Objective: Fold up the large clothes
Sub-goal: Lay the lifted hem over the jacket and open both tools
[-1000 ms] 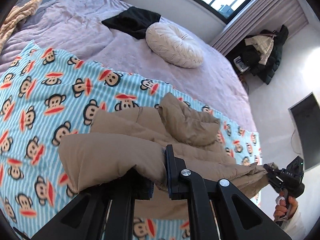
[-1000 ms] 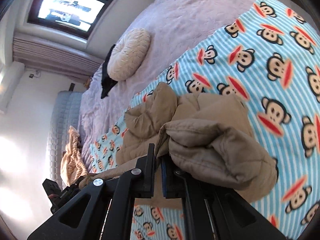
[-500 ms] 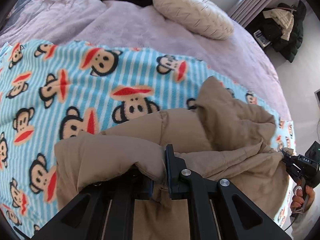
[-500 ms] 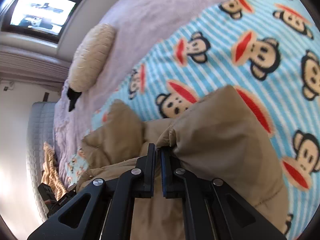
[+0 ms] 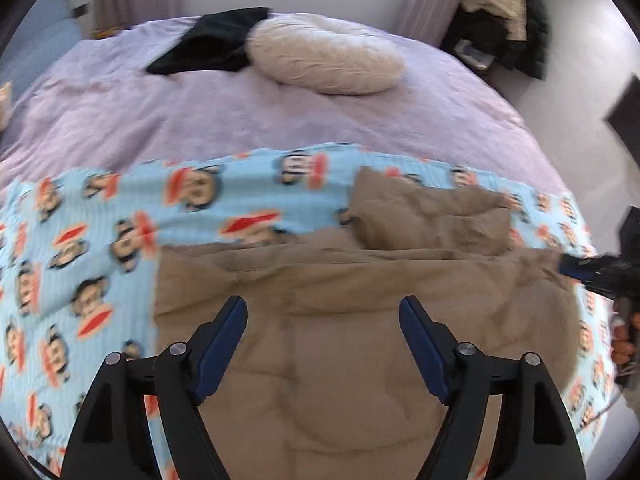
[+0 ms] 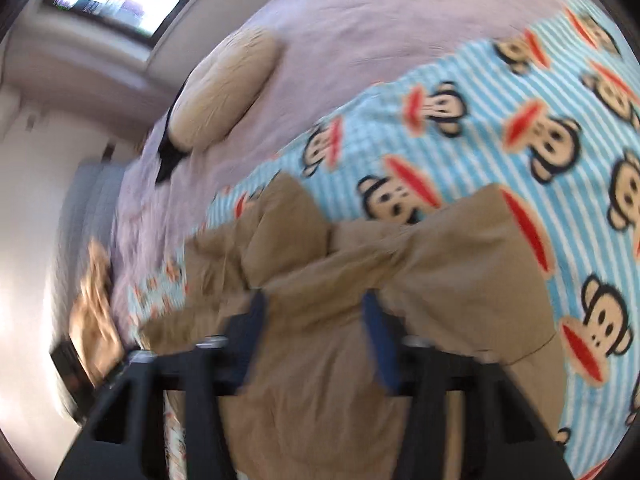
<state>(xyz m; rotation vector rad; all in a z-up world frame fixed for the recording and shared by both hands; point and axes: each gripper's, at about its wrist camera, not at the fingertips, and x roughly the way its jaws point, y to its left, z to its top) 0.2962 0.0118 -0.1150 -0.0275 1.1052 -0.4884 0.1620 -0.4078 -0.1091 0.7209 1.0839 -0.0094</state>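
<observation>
While both views are a bit smeared, the tan puffy jacket (image 5: 360,320) clearly lies folded on the blue monkey-print blanket (image 5: 100,248), which is spread over a lilac bedspread (image 5: 240,120). The left gripper (image 5: 322,316) has its jaws wide apart and opening, both blue pads (image 5: 218,344) clear of the fabric, with the jacket's flat quilted panel lying below and between them rather than pinched. Beyond those fingertips the jacket bunches into a lumpy fold, and past that sit a round cream cushion (image 5: 324,60) and a black garment (image 5: 208,46) on the bedspread. Off to the right of the left fingers, the right gripper (image 5: 592,272) pokes in at the jacket's far edge, with a bit of the person's hand (image 5: 622,340) under it. In the right wrist view, the right gripper (image 6: 314,308) has its jaws opening too, narrower, and a ridge of jacket (image 6: 320,280) still sits between the pads; whether they're pressing on it is hard to tell through the blur, but there looks to be slack. To the right of those fingers the jacket's corner rests on the blanket (image 6: 520,120).
</observation>
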